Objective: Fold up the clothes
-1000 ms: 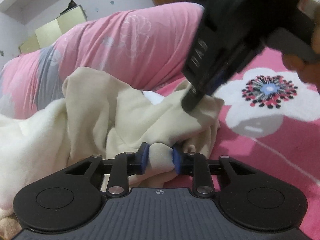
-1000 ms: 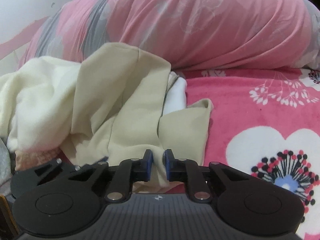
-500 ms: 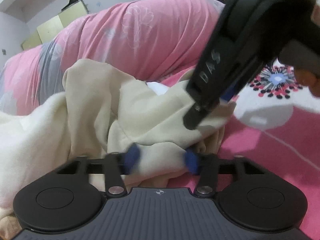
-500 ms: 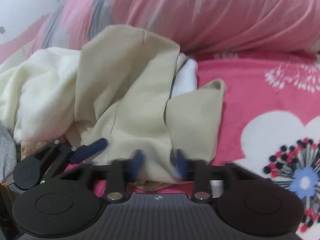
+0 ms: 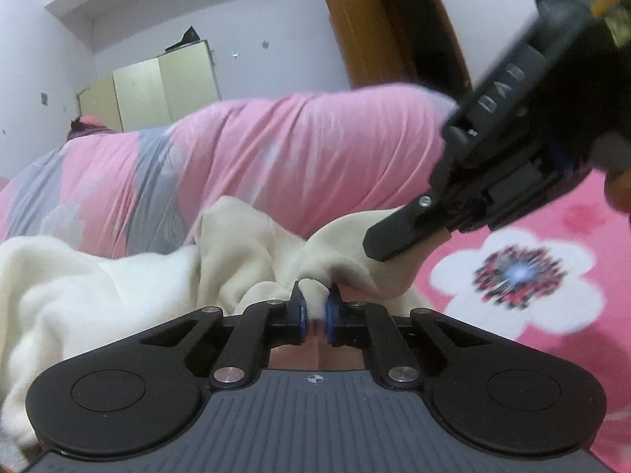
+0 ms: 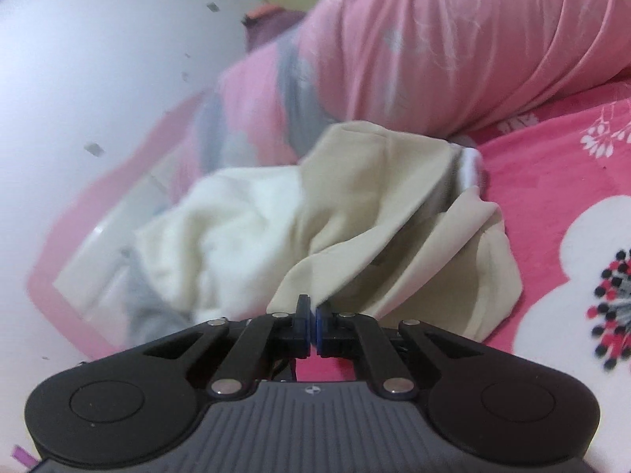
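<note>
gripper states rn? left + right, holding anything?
Left gripper: closed, pinching a fold of the beige garment.
Right gripper: closed on an edge of the same beige garment.

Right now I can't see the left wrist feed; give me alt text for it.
The left claw is shut on a bunched fold of the beige garment, with the right claw reaching in from the upper right to the same cloth. Behind lie a rolled pink quilt and the flowered pink bedsheet.
</note>
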The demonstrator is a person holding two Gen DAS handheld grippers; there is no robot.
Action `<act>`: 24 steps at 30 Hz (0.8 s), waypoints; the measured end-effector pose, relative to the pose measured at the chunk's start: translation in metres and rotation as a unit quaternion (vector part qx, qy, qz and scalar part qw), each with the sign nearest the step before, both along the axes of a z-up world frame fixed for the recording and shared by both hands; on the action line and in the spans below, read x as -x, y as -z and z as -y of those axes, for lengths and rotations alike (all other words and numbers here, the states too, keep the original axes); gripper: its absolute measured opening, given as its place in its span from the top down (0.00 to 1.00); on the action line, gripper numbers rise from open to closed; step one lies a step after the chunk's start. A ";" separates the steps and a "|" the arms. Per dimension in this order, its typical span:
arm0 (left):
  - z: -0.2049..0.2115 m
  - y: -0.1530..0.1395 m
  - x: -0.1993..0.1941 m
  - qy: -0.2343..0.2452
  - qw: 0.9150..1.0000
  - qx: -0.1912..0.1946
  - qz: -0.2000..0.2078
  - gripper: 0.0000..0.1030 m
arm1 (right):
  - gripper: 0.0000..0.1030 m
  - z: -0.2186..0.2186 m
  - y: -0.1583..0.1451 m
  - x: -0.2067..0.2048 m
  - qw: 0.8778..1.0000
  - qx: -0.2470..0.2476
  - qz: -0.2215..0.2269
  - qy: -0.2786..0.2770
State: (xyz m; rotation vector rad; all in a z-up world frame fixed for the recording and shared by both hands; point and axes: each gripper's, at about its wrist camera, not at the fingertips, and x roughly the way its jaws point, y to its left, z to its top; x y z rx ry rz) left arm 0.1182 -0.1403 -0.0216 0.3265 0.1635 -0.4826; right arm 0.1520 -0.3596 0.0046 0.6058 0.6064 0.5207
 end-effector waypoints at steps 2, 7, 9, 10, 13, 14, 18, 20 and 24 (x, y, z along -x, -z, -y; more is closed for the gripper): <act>-0.009 -0.011 0.017 0.011 1.000 0.013 -0.003 0.93 | 0.97 0.000 -0.005 0.016 1.000 -0.018 0.008 -0.008; -0.026 -0.025 0.060 0.039 0.999 0.030 -0.006 0.93 | 0.97 -0.010 -0.014 0.067 0.998 -0.056 0.027 -0.026; -0.031 -0.029 0.079 0.054 0.998 0.033 -0.006 0.94 | 0.97 -0.014 -0.012 0.088 0.997 -0.072 0.029 -0.030; -0.033 -0.032 0.089 0.062 0.997 0.036 -0.006 0.94 | 0.97 -0.015 -0.011 0.099 0.996 -0.083 0.029 -0.032; -0.036 -0.039 0.119 0.082 0.996 0.043 -0.004 0.95 | 0.97 -0.014 -0.010 0.137 0.992 -0.115 0.040 -0.034; -0.037 -0.040 0.128 0.088 0.995 0.046 -0.004 0.95 | 0.97 -0.014 -0.011 0.151 0.991 -0.122 0.045 -0.033; -0.040 -0.044 0.157 0.113 0.992 0.056 -0.015 0.95 | 0.97 -0.014 -0.012 0.202 0.989 -0.135 0.053 -0.024; -0.040 -0.045 0.173 0.125 0.990 0.055 -0.017 0.95 | 0.97 -0.014 -0.011 0.226 0.988 -0.142 0.059 -0.021; -0.038 -0.049 0.199 0.154 0.987 0.052 -0.013 0.95 | 0.97 -0.013 -0.007 0.270 0.984 -0.165 0.073 -0.015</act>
